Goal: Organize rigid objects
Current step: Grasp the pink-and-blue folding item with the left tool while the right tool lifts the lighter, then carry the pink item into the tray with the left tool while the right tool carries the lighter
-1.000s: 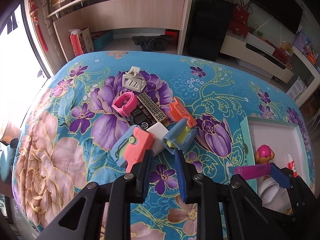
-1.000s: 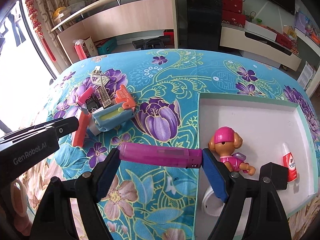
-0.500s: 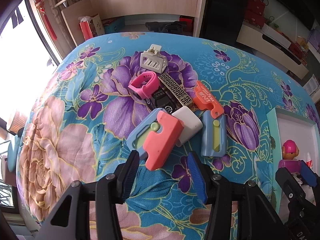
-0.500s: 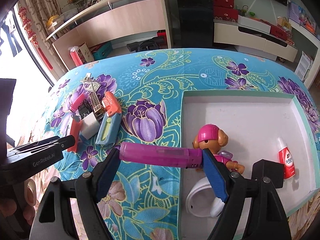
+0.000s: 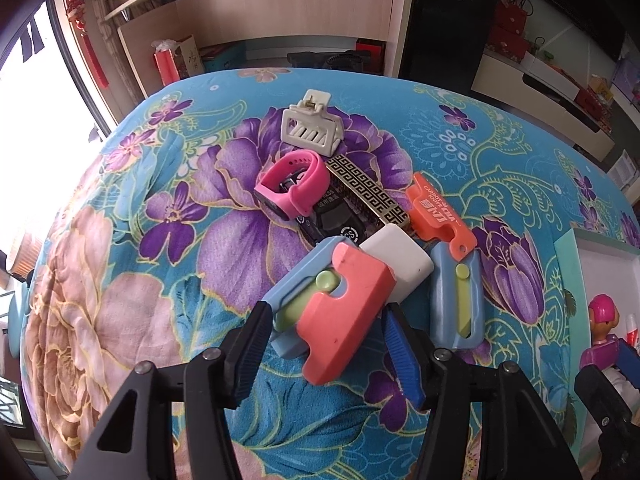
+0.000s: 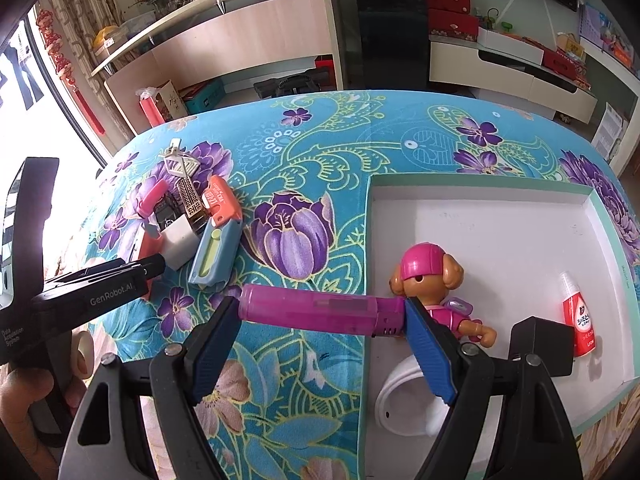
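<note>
Floral turquoise cloth (image 5: 132, 264) covers the table beneath a living-room shelf unit and dark cabinet. From the left wrist view, the left gripper (image 5: 328, 344) stands with its jaws apart, straddling the near end of a coral-and-blue toy knife (image 5: 332, 304), whose long axis runs up and to the right, away from the fingertips (image 5: 250, 344) and slightly across them; whether the pads touch it cannot be told. Just beyond it lie a white block (image 5: 400, 266), a second blue toy knife (image 5: 458, 300) to the right, an orange tag (image 5: 438, 210), a black-and-gold box (image 5: 360, 208), a pink watch (image 5: 294, 188) and, farthest ahead, a white hair clip (image 5: 310, 130). From the right wrist view, the right gripper (image 6: 320, 332) is clamped on a magenta lighter (image 6: 316, 310) held crosswise, end to end between the pads, directly over the left rim of the white tray (image 6: 500, 224). Ahead and to the right inside the tray sit a pink dog figure (image 6: 434, 284), a red glue bottle (image 6: 578, 316) and, below the right fingertip, a white cup (image 6: 404, 404). Judging from this, the lighter needs only a short shift right before release, while the left hand is nearer the pile.
</note>
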Motion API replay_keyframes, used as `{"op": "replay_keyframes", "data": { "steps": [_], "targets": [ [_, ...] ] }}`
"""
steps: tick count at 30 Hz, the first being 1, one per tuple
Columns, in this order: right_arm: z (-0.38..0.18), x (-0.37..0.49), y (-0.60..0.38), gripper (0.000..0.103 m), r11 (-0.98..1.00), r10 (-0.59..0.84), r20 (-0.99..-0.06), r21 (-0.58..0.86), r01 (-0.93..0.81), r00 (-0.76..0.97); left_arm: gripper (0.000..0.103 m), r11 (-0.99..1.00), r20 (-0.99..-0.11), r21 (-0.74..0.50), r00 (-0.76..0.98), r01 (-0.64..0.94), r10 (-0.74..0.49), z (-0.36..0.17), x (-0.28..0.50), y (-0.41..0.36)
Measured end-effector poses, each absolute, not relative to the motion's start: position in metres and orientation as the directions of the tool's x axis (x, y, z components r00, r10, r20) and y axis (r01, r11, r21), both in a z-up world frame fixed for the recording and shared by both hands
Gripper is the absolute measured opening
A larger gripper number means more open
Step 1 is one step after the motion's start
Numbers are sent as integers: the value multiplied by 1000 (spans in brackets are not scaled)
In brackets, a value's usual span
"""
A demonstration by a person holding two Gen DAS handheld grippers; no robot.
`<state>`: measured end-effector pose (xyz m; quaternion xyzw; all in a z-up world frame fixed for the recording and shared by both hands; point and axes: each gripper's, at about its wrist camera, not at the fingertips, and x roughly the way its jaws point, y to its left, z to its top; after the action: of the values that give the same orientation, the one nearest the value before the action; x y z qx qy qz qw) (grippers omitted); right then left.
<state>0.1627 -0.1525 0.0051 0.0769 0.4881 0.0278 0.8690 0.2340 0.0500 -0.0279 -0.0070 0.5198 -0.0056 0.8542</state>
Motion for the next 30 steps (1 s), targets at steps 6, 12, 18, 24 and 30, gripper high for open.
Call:
{"op": "replay_keyframes", "data": {
  "steps": [6,12,18,24,30],
  "targets": [
    [3,164,-152,82,987,123,-847,160,28,518,59,1000,-879,-14,477,24,-24,-30,235,49],
    [1,164,-153,82,986,123,-847,161,30,517,42,997,-883,32,469,64,-2,-29,232,40],
    [2,163,-153,82,986,127,-845,166,28,519,40,997,-889,18,457,79,-20,-25,228,36],
    [8,161,-157,82,984,128,-834,175,37,537,38,997,-880,0,473,80,-38,-12,222,33],
    [16,158,-162,82,983,129,-819,182,40,559,37,995,-859,-8,510,97,-57,7,215,26]
  ]
}}
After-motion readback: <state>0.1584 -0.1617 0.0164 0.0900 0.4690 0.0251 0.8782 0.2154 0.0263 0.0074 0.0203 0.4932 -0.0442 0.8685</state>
